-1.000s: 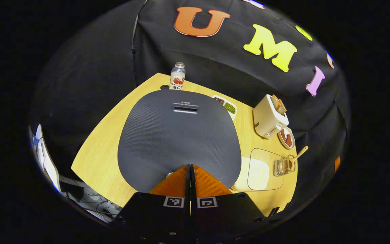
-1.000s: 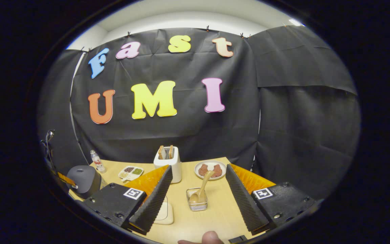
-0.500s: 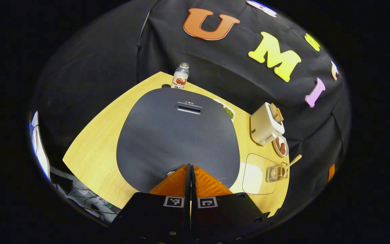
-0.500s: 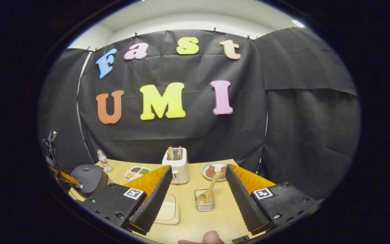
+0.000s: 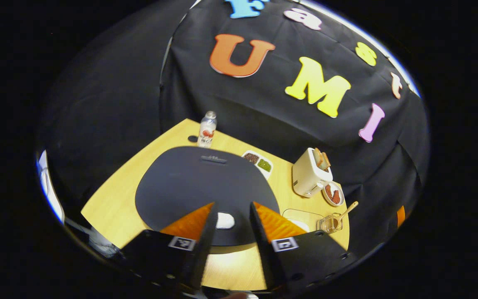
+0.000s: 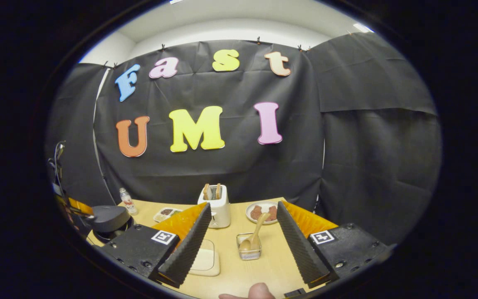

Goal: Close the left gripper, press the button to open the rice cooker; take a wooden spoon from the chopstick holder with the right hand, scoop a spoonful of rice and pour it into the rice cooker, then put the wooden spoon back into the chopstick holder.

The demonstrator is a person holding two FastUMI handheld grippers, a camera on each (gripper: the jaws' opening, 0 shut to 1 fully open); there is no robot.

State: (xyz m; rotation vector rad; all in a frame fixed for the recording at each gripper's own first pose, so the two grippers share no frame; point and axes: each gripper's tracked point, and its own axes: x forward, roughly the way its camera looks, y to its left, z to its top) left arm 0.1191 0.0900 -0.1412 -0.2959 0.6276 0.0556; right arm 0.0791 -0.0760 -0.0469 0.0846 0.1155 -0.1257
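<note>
The left gripper (image 5: 230, 216) hangs over the front edge of the dark rice cooker (image 5: 189, 187), its two fingers spread apart and holding nothing. Between them shows the cooker's pale button (image 5: 225, 220), set at the near rim of the lid (image 5: 206, 182). In the right gripper view the lid (image 6: 108, 216) stands raised off the cooker body (image 6: 112, 232) at the table's left end, a gap showing beneath it.

The right gripper (image 6: 243, 238) is poised low over the wooden table (image 6: 264, 265), fingers wide open and empty. Framed between them is the clear chopstick holder (image 6: 248, 249) with the wooden spoon (image 6: 254, 236) standing in it, bowl down and handle leaning up to the right. A fingertip (image 6: 257, 291) shows at the bottom edge of that view.

Left of the holder lies a flat white container with a clear lid (image 6: 203, 261); whether it holds rice cannot be told from here. Behind stand a white toaster (image 6: 217, 205) with two slices in its slots and a plate (image 6: 264, 211) of reddish food. A divided dish (image 5: 259, 162) of brown and green contents sits beside the cooker, and a small bottle (image 5: 207, 129) stands at the table's far corner.
</note>
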